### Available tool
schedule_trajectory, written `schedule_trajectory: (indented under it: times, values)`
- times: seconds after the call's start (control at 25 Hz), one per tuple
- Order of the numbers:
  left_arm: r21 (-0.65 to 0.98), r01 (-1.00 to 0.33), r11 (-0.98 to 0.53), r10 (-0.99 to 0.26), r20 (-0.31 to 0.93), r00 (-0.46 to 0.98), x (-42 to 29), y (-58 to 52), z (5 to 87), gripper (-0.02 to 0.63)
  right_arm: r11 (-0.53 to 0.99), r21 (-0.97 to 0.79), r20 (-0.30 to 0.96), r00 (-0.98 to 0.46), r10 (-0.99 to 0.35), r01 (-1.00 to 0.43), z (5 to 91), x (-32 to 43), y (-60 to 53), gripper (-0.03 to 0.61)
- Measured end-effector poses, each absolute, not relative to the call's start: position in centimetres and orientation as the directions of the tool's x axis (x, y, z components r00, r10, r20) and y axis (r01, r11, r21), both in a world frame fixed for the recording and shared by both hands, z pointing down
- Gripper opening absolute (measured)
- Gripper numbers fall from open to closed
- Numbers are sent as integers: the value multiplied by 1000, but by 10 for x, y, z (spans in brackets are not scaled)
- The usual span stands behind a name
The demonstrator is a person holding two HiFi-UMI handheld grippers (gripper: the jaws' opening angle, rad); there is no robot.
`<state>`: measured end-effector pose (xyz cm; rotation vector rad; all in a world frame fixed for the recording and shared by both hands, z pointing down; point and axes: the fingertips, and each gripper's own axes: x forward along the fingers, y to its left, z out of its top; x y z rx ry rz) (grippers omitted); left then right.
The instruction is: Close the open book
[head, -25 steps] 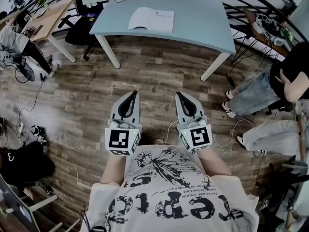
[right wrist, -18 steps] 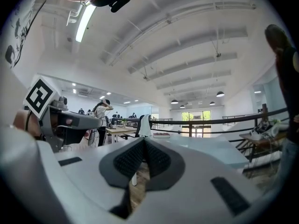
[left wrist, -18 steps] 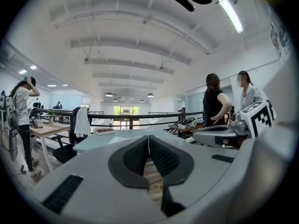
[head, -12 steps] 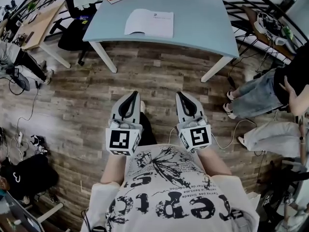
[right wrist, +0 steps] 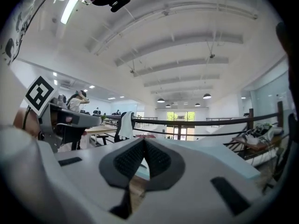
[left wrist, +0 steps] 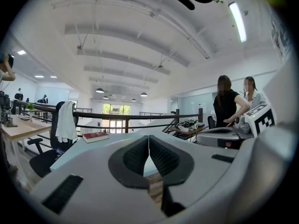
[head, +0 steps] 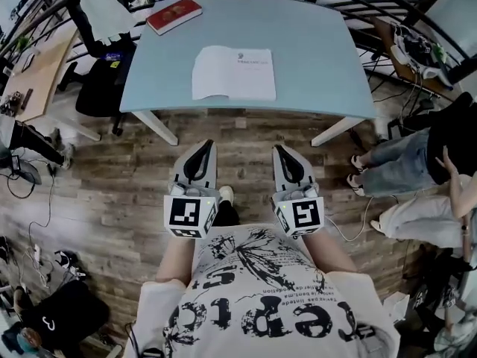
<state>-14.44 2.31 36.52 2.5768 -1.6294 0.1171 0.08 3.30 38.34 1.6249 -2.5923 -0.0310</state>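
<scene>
Print on the open book [head: 233, 73] lying on the pale blue table [head: 320, 51] is too small to read, as is the cover of the red book [head: 174, 15] at the table's far left corner. The table's far legs are hidden under its top. Right of the table, a bystander [head: 406, 159] is cut off by the picture's edge.

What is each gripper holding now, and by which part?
Nothing is held. The left gripper and the right gripper are both shut with nothing between their jaws. The open book lies on the table, apart from both.
</scene>
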Motion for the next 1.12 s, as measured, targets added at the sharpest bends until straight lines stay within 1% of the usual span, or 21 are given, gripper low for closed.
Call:
schedule_trajectory:
  times: [0.16, 0.36, 0.6, 0.76, 0.84, 0.96, 1.04, 1.12]
  values:
    - [43, -882, -470, -874, 117, 471, -169, -49, 357, 20, 386, 60, 57, -383, -922, -921, 375, -24, -34, 11]
    - [49, -876, -480, -867, 126, 483, -185, -105, 361, 20, 380, 49, 86, -375, -923, -924, 378, -43, -90, 11]
    - [58, -887, -457, -876, 144, 461, -181, -151, 378, 20, 421, 67, 90, -415, -905, -904, 380, -38, -146, 11]
    - [93, -914, -394, -896, 182, 405, -168, -175, 398, 20, 499, 59, 116, -490, -864, -865, 390, -26, -179, 11]
    - [151, -917, -369, -899, 191, 394, -156, -186, 409, 20, 536, 61, 130, -526, -841, -842, 396, -16, -194, 11]
    - [307, -892, -332, -898, 186, 399, -143, -203, 432, 20, 568, 57, 148, -556, -818, -821, 403, -3, -218, 11]
    - [456, -854, -249, -909, 195, 369, -143, -211, 459, 20, 596, 53, 167, -581, -797, -802, 410, 1, -229, 11]
    - [621, -773, -133, -925, 203, 322, -148, -218, 493, 20, 613, 56, 185, -596, -782, -788, 420, 7, -238, 11]
